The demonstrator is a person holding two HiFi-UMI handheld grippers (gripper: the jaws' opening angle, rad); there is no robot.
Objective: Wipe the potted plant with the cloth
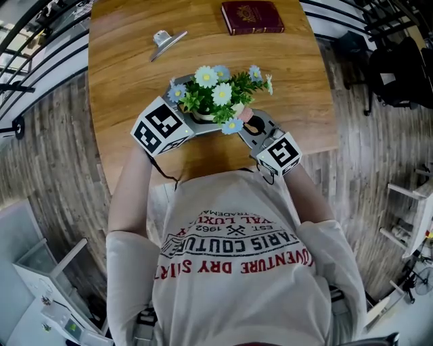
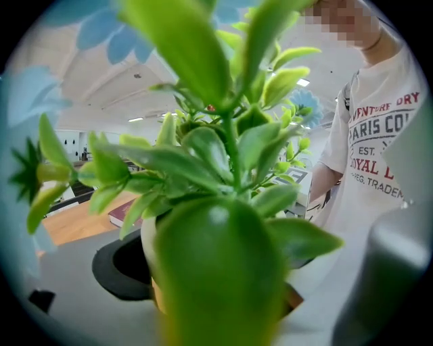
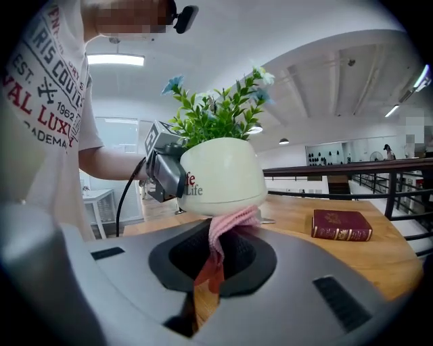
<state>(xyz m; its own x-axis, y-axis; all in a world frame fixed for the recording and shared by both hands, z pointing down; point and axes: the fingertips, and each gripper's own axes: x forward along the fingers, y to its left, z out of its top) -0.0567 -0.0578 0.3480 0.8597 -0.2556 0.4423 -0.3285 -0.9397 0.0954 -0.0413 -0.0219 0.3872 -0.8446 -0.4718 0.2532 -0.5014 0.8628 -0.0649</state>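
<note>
Right tongs [image 3: 211, 269] with cloth [image 3: 229, 226] beneath potted plant [image 3: 220, 176]

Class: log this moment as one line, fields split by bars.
left gripper: shut on pot | right gripper: shut on cloth | cloth: against pot base | book: on table

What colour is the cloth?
Pink cloth against the pot; clearest in the right gripper view.
</note>
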